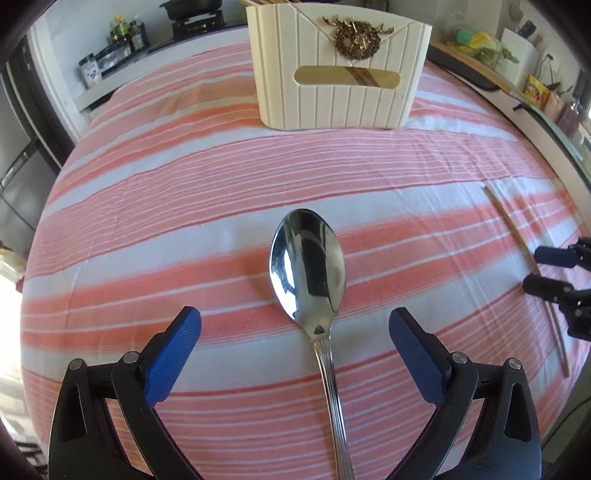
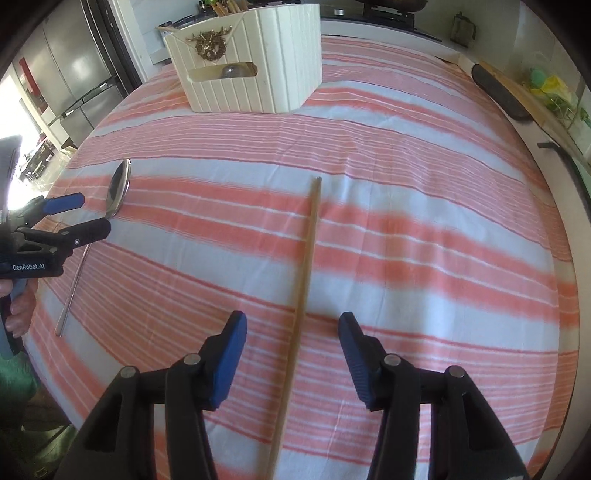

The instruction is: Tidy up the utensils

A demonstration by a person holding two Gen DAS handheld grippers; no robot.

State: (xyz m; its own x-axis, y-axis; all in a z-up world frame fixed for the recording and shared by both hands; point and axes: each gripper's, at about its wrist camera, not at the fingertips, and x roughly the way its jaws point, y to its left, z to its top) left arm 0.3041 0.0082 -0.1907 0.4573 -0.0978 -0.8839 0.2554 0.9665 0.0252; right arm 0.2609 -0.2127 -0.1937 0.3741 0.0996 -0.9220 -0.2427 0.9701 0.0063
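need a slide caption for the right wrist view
Open right hand-held gripper straddles a chopstick on the striped cloth; holder beyond.

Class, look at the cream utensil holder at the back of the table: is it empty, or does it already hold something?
Not empty. The utensil holder shows wooden sticks above its rim, and more utensils through its front slot.

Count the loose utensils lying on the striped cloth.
2. A spoon lies between the left gripper's open jaws; a chopstick lies between the right gripper's. More utensils stand in the holder, partly hidden.
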